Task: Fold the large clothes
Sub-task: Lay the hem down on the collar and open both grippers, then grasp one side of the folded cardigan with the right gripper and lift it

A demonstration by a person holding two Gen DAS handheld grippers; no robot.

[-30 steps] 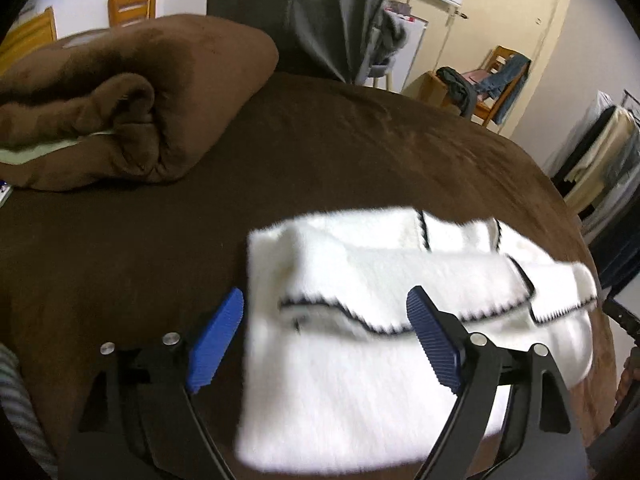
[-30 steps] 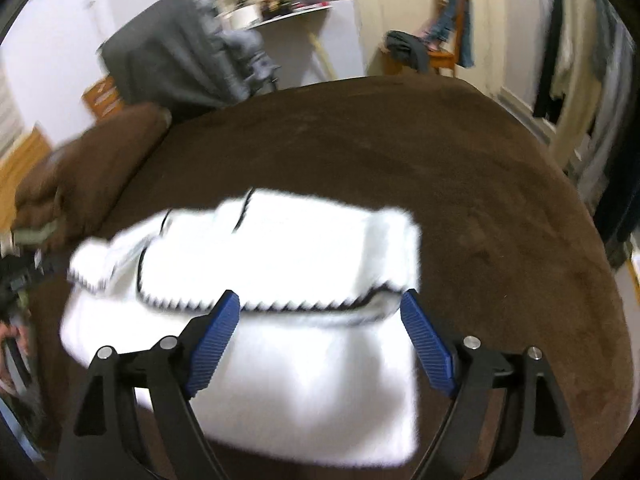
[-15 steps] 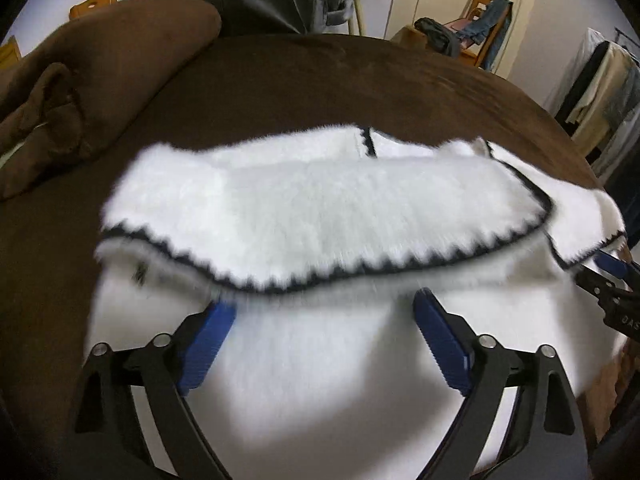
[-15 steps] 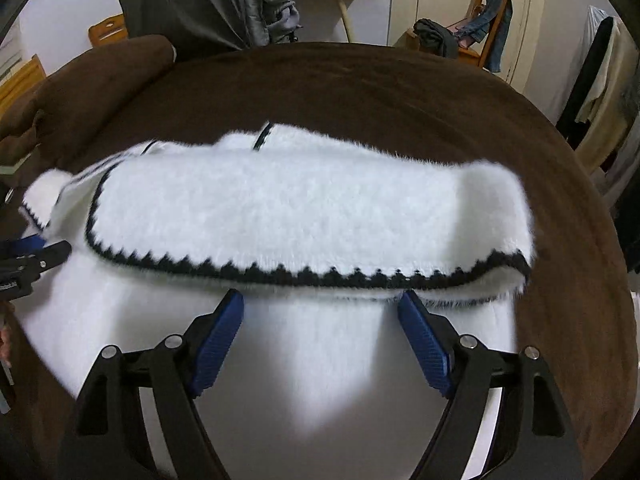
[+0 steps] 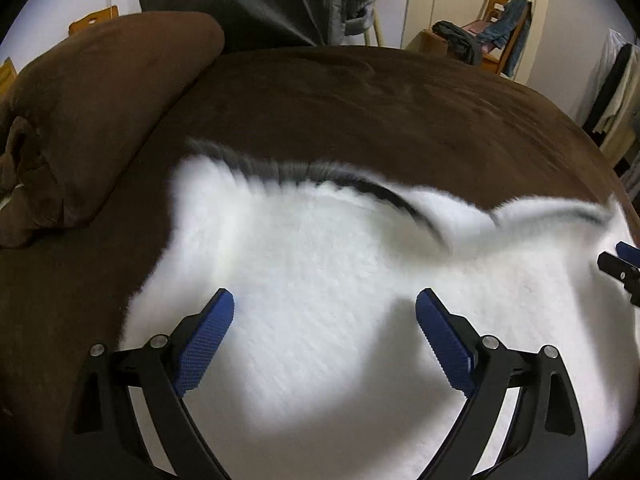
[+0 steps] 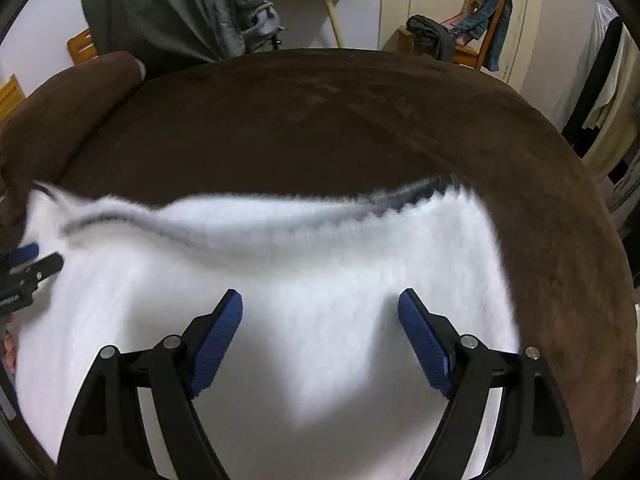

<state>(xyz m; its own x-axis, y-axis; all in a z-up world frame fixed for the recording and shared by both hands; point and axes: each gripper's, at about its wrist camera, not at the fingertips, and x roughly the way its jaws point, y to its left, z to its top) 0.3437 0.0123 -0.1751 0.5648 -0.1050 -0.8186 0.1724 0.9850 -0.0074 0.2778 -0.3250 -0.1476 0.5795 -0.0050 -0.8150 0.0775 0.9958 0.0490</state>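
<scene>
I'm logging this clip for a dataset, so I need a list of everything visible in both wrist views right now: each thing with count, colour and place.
fluffy garment: one, white with black zigzag trim, spread on the bed under both tools, blurred.
bed cover: one, dark brown, across the whole bed.
rolled blanket: one, brown, left end of the bed.
hanging grey clothes: several, grey, behind the bed.
wooden chair: one, light wood, draped with jeans, far right by the wall.
clothes rack garments: several, black and cream, right edge.
left tool: one, black with blue pads, open, over the garment.
right tool: one, black with blue pads, open, over the garment.
</scene>
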